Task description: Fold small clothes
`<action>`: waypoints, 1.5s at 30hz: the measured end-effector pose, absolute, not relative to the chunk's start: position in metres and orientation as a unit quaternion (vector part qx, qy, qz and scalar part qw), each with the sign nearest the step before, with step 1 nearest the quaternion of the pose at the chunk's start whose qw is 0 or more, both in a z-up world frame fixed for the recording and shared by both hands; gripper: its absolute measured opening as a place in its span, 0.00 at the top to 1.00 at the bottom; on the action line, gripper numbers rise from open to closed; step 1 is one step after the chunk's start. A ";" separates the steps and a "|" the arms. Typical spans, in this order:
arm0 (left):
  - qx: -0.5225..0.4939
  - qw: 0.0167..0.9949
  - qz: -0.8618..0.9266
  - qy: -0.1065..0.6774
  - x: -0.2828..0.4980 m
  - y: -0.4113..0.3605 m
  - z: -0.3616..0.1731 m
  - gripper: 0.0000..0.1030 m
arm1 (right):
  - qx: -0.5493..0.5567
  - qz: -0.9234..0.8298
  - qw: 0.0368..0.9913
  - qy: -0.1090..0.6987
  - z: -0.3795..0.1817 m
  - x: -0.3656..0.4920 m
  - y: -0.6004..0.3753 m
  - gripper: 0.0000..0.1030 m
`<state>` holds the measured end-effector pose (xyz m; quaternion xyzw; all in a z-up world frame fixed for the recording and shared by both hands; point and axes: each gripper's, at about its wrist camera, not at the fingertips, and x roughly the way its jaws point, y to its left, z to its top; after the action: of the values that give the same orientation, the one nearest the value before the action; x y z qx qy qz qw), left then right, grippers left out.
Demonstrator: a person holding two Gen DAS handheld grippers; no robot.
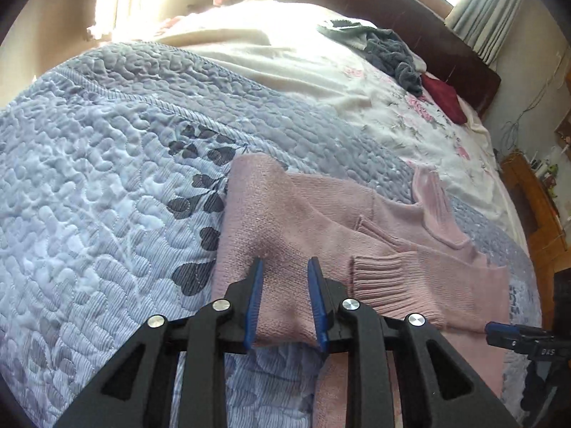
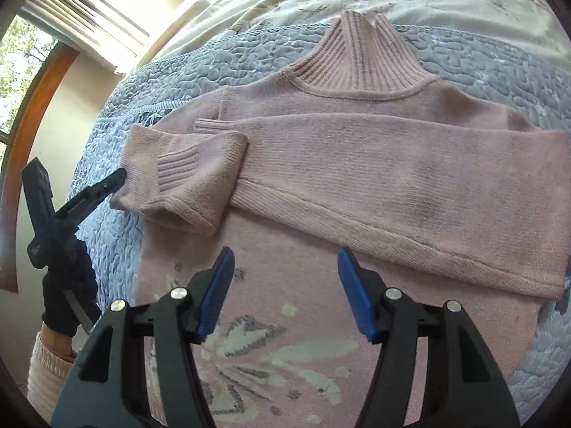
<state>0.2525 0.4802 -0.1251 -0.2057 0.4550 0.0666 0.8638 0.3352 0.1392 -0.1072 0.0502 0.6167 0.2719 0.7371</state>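
Here your pink sweater (image 2: 357, 164) lies flat on the quilted blue bedspread (image 1: 89, 178) of the bed, its ribbed turtleneck collar (image 2: 360, 57) pointing toward the floral sheet (image 1: 421, 121). Both sleeves are folded across the chest, the cuff (image 2: 178, 174) of one lying on the left side. Your left gripper (image 1: 285, 267) sits over that edge of the sweater with a fold of pink knit between its blue pads; the jaws are only partly closed, and you cannot tell from either view whether they truly pinch the cloth. Your right gripper (image 2: 285, 260) hovers above the sweater's lower body, near the white flower pattern (image 2: 271, 353), its jaws wide apart and holding nothing. A gloved hand (image 2: 67, 285) grips the left tool's handle. Grey clothes (image 1: 392, 53) and a dark red cloth (image 1: 444, 100) lie far up the bed.
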 end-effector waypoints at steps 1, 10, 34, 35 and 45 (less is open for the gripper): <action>-0.208 0.854 0.070 0.471 0.256 0.483 -0.136 0.76 | 0.052 0.279 0.732 0.619 -0.106 0.340 0.150 0.41; -0.209 0.848 0.059 0.483 0.250 0.486 -0.166 0.78 | 0.085 0.290 0.692 0.656 -0.131 0.365 0.208 0.41; -0.203 0.868 0.003 0.453 0.278 0.420 -0.122 0.77 | 0.121 0.285 0.759 0.573 -0.080 0.386 0.075 0.92; -0.196 0.867 0.000 0.459 0.282 0.412 -0.125 0.77 | 0.121 0.273 0.761 0.575 -0.084 0.387 0.067 0.92; -0.159 0.848 0.017 0.506 0.300 0.391 -0.159 0.77 | 0.064 0.188 0.749 0.632 -0.151 0.390 0.048 0.78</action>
<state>0.2998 0.3908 -0.1594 -0.1592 0.5061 0.0173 0.8475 0.3897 0.0477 -0.1506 0.0638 0.6321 0.1878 0.7491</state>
